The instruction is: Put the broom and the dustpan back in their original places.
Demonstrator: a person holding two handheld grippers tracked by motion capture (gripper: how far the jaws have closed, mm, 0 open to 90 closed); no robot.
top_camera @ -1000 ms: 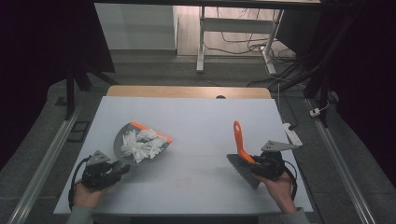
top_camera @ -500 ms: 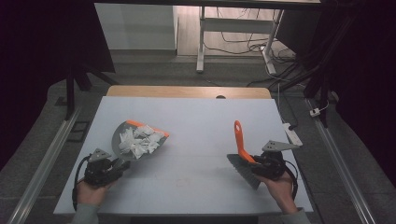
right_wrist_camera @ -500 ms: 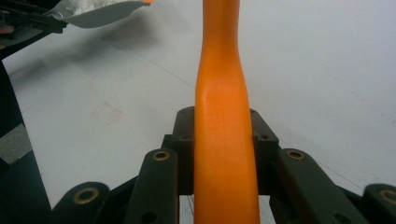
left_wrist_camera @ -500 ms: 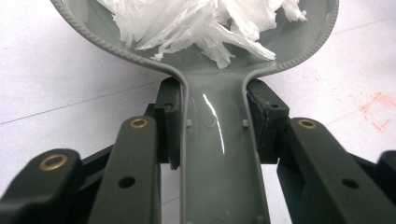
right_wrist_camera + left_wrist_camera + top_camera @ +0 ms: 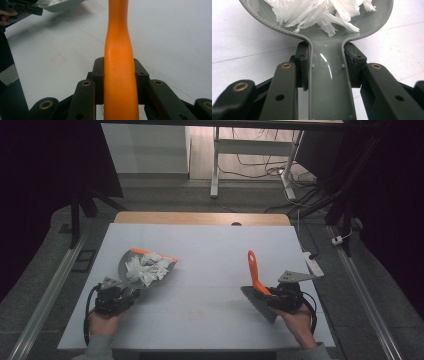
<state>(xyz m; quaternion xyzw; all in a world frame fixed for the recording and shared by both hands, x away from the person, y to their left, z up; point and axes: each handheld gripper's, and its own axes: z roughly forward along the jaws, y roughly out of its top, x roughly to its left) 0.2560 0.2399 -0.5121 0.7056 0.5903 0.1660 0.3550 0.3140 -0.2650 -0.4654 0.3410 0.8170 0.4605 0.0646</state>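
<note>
Left tool (image 5: pixel 116 296) clamped on the neck of the grey dustpan (image 5: pixel 131 266), pads (image 5: pixel 302 65) pressing the handle from both sides in the left gripper view; pan held just off the white desk (image 5: pixel 210 245) near its left side and seemingly tilted back, probably so the load stays seated against the rear wall. Torn white paper scraps (image 5: pixel 145 270) heaped inside the pan, none visible loose on the desk surface, which suggests the sweeping stage is complete. Orange lip at the pan's front edge pointing away from the person. Right tool (image 5: pixel 278 299) clenched on the orange handle of the hand brush (image 5: pixel 256 279), handle rising between the jaws in the right gripper view, grey bristle head (image 5: pixel 259 304) angled down toward the desk near the right edge. Brush kept well apart from the pan, likely parked clear so the loaded pan can be carried off and emptied without contact.
</note>
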